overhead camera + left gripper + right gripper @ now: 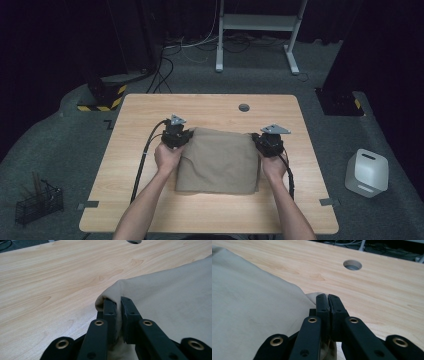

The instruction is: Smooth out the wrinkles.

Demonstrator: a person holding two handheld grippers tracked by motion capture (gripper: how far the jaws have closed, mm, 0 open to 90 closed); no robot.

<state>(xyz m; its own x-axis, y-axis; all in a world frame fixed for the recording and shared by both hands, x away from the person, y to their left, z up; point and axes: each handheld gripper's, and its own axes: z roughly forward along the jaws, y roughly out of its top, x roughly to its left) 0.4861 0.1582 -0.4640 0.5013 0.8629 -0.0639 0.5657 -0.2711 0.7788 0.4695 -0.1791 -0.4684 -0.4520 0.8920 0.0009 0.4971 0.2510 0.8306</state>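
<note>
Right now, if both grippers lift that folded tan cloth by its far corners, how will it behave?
The folded tan cloth will probably droop, since it bunches softly around the left gripper. It looks light and thin where the right gripper pinches it. Its folded layers may fall open.

light: table (210,107) evenly lit, surroundings dark | shadows: soft | focus: gripper views' near edges blurred

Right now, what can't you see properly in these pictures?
- High view: whether the left tongs and right tongs are shut; too small, and the hands and black bodies cover them.
- High view: what lies under the tan cloth; the cloth covers it.
- Left gripper view: the cloth's far side, cut off by the right edge.
- Right gripper view: the cloth corner behind the tongs.
- High view: the black basket's contents; too small and dim.
</note>
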